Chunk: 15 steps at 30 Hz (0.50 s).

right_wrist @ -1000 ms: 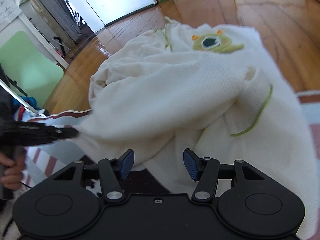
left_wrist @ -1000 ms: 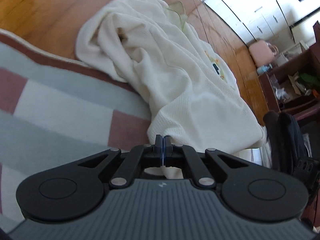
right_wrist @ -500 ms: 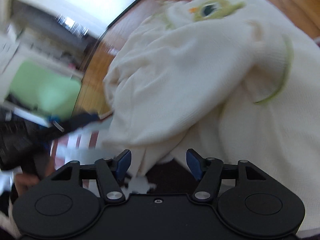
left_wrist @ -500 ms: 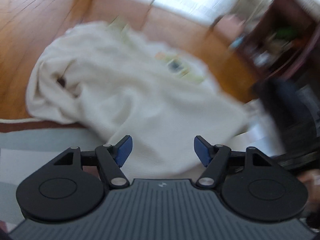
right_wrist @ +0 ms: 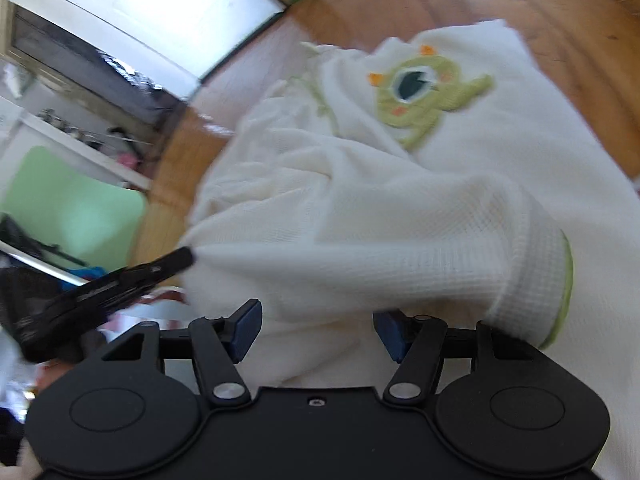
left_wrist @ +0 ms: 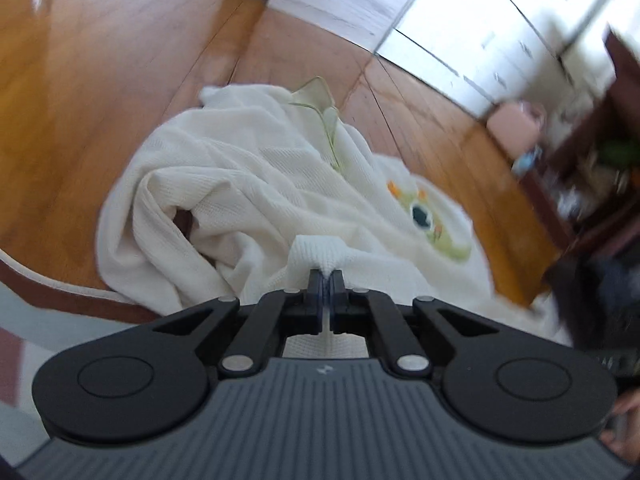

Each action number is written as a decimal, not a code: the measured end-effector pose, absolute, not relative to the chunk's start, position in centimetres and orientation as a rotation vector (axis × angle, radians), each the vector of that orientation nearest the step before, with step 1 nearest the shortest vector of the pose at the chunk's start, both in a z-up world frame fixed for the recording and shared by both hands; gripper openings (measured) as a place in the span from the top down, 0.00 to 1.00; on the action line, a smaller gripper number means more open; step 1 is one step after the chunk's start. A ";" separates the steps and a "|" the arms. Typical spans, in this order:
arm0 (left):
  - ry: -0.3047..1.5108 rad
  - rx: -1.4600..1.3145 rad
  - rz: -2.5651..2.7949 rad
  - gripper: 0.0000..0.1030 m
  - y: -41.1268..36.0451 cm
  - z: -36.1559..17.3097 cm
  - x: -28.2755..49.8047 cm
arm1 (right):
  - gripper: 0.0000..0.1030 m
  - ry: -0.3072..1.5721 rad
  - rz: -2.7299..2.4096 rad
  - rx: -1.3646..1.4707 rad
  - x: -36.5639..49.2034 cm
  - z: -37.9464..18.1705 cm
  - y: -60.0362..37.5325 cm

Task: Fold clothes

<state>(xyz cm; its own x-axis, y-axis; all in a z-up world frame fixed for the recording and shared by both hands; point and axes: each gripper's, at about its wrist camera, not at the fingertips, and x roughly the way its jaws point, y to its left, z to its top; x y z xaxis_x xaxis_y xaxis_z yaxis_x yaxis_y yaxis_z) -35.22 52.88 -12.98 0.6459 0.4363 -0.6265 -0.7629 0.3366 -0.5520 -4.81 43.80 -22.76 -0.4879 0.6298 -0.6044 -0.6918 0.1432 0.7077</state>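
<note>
Here, we note:
Left gripper: clamped on a fold of the cream garment.
Right gripper: jaws apart over cloth.
Surroundings: wood floor, rug edge.
Right view only: green panel.

left tool clamped shut; right tool gaping.

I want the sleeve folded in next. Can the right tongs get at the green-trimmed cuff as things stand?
Probably yes. The right tongs are open and empty, the cuff lies just beside them on top of the sweater, uncovered.
</note>
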 end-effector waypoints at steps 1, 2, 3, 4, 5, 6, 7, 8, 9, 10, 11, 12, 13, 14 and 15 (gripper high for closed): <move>0.371 -0.991 0.796 0.98 53.8 -13.8 -35.6 | 0.35 1.366 1.588 -0.052 -4.6 -22.6 44.4; 0.340 -1.046 0.783 0.98 54.6 -14.6 -36.0 | 0.35 1.363 1.585 -0.049 -4.4 -22.5 44.9; 0.317 -1.085 0.777 0.98 55.1 -15.5 -36.3 | 0.35 1.338 1.562 -0.063 -4.3 -22.3 45.4; 0.313 -1.100 0.780 0.98 55.3 -16.3 -36.5 | 0.35 1.306 1.532 -0.081 -4.2 -22.1 45.9; 0.327 -1.092 0.785 0.98 55.3 -17.0 -36.4 | 0.35 1.274 1.498 -0.099 -4.1 -22.1 46.2; 0.352 -1.062 0.797 0.98 55.3 -17.3 -36.2 | 0.35 1.252 1.463 -0.114 -3.8 -22.2 46.4; 0.377 -1.016 0.814 0.98 55.2 -17.4 -36.0 | 0.35 1.235 1.429 -0.125 -3.6 -22.4 46.5; 0.391 -0.981 0.828 0.98 55.2 -17.4 -35.8 | 0.35 1.225 1.406 -0.132 -3.4 -22.6 46.6; 0.399 -0.957 0.837 0.98 55.3 -17.4 -35.6 | 0.35 1.217 1.400 -0.130 -3.3 -22.8 46.4; 0.406 -0.933 0.847 0.98 55.4 -17.5 -35.4 | 0.36 1.204 1.401 -0.121 -3.3 -22.9 45.9; 0.405 -0.918 0.851 0.98 55.5 -17.5 -35.3 | 0.35 1.189 1.404 -0.116 -3.5 -22.8 45.3; 0.401 -0.905 0.856 0.99 55.5 -17.4 -35.3 | 0.35 1.174 1.408 -0.115 -3.8 -22.7 44.5; 0.406 -0.884 0.871 0.99 55.5 -17.3 -35.4 | 0.35 1.160 1.411 -0.114 -4.1 -22.6 43.8; 0.419 -0.859 0.889 0.99 55.4 -17.2 -35.3 | 0.35 1.149 1.422 -0.116 -4.5 -22.5 43.1; 0.424 -0.852 0.896 0.99 55.4 -17.1 -35.5 | 0.35 1.144 1.442 -0.125 -4.9 -22.4 42.5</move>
<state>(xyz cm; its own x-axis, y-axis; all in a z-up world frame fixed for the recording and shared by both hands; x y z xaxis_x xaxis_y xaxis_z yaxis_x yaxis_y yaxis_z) -35.46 55.39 -17.08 0.5746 0.5056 -0.6436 -0.8183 0.3383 -0.4647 -4.89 42.46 -22.45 -0.2647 0.6993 -0.6640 -0.8058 0.2179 0.5506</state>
